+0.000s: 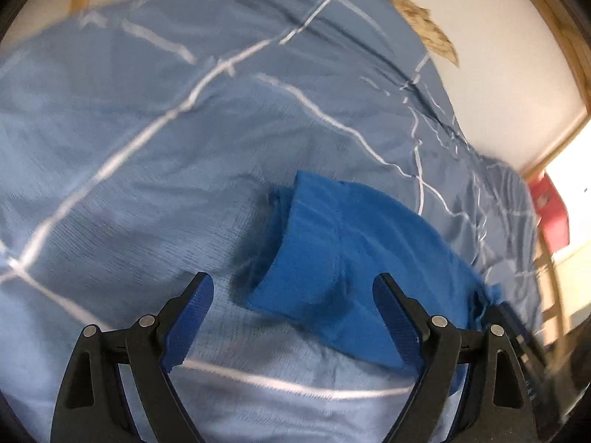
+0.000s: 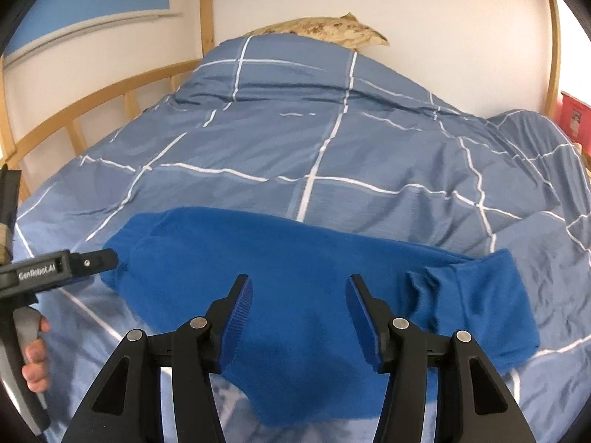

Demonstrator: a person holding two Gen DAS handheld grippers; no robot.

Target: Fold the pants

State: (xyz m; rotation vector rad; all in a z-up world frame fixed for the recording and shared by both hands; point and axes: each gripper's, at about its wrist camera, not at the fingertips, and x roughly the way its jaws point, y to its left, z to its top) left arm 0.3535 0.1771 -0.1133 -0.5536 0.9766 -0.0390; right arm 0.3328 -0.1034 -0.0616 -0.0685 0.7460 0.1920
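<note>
Duvet (image 2: 332, 140), blue w/ white grid, covers the wooden-framed bed; pillow (image 2: 325, 31) at far end, red box (image 2: 572, 114) off to the side, nothing obstructing. Pants (image 2: 295, 269), soft light knit, lie part-folded across the near duvet; judged best taken at hem or fold edges. Left gripper (image 1: 293, 304) jaws wide, empty, above pants; right gripper (image 2: 299, 306) jaws part-open, nothing clamped.

One pair of blue pants (image 2: 295, 280), one checked duvet (image 2: 332, 140), one pillow (image 2: 332, 31), one red box (image 2: 574, 114), two claws (image 2: 299, 317) (image 1: 293, 317).
</note>
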